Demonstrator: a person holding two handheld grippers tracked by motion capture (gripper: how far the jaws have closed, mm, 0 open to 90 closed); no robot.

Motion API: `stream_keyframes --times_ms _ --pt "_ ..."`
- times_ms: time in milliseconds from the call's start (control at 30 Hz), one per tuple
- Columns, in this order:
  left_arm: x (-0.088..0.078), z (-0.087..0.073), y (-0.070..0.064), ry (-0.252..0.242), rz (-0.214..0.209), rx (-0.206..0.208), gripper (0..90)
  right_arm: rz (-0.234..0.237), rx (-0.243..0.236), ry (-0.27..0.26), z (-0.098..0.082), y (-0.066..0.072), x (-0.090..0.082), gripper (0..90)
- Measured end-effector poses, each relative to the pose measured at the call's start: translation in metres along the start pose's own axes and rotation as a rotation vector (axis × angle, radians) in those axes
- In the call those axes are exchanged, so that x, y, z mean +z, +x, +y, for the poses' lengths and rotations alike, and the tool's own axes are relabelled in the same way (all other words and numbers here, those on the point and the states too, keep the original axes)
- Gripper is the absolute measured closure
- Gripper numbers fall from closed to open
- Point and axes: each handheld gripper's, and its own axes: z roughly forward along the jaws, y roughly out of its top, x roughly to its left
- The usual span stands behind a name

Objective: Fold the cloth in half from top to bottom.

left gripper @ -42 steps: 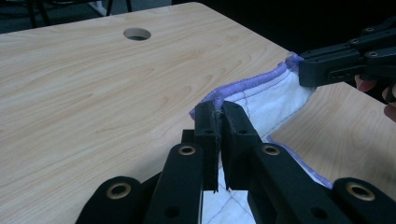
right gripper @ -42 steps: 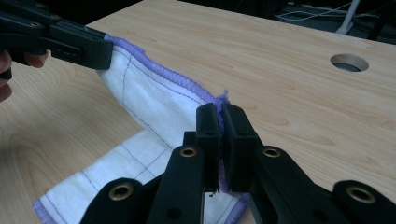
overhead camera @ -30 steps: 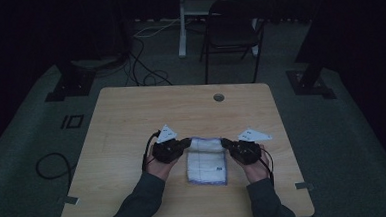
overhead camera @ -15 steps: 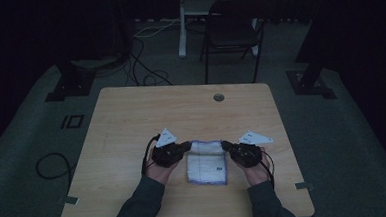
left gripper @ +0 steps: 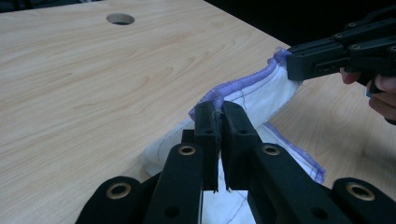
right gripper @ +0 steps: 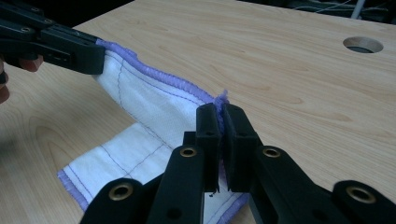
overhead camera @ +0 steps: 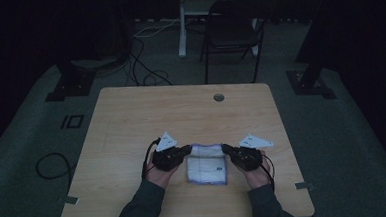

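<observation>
A white cloth [overhead camera: 206, 164] with purple stitched edging lies folded on the wooden table [overhead camera: 181, 114], near its front edge. My left gripper [overhead camera: 187, 150] is shut on the cloth's far left corner [left gripper: 210, 100], its jaws pinched together on the hem. My right gripper [overhead camera: 224, 148] is shut on the far right corner [right gripper: 219, 100]. Between the two corners the far edge [right gripper: 154, 74] is lifted slightly off the table, while the rest of the cloth [right gripper: 116, 163] lies flat. In the left gripper view the right gripper [left gripper: 292, 60] shows at upper right, and in the right gripper view the left gripper [right gripper: 100, 53] shows at upper left.
A round cable hole [overhead camera: 219, 97] sits at the table's far middle. A dark chair [overhead camera: 234, 31] stands beyond the table. Cables [overhead camera: 143, 66] trail on the floor at the back left. Forearms [overhead camera: 146, 203] come in over the front edge.
</observation>
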Motion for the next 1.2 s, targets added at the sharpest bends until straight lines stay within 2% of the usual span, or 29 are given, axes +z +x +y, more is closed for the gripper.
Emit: stream_keyframes --times_ms 567,1200 --pt "0.001 -0.015 -0.006 0.023 -0.009 -0.004 86.4 0.008 0.006 0.018 -0.01 0.002 -0.001 86.8" --pt "0.001 -0.028 -0.009 0.045 -0.018 -0.02 86.4 0.021 0.04 0.038 -0.024 0.008 -0.001 86.5"
